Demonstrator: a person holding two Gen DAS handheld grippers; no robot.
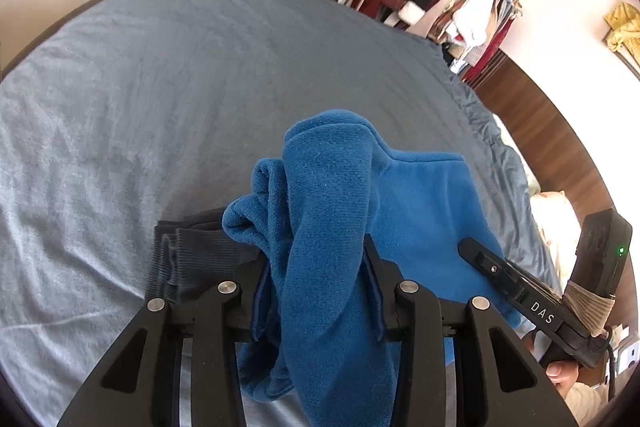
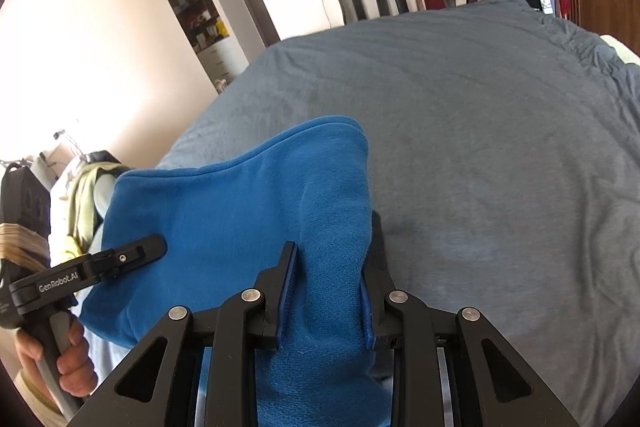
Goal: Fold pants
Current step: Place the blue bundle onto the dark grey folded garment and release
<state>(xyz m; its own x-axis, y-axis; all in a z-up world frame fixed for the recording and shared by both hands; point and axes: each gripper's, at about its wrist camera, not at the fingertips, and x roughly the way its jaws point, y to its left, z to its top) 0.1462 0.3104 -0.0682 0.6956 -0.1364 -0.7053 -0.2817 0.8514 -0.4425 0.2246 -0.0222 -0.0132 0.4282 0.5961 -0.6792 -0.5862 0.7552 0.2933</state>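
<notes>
Bright daylight blows out the pale walls, fisheye bends dark-vignetted edges, and focus stays sharp throughout.

Both grippers are matte black plastic with angular linkage arms, triangular cutouts and round silver pivot screws. The left gripper has fingers lined with dark blue pads; same on the right gripper. Seen side-on, the right gripper's finger carries white "DAS" lettering, a small screw and a black box with a green light, beige tape wrapped below. The left one side-on reads "GenRobot.AI", grey handle, beige wrap too. Person's hand shows a cream knit cuff; a black cable trails near the right handle.
</notes>
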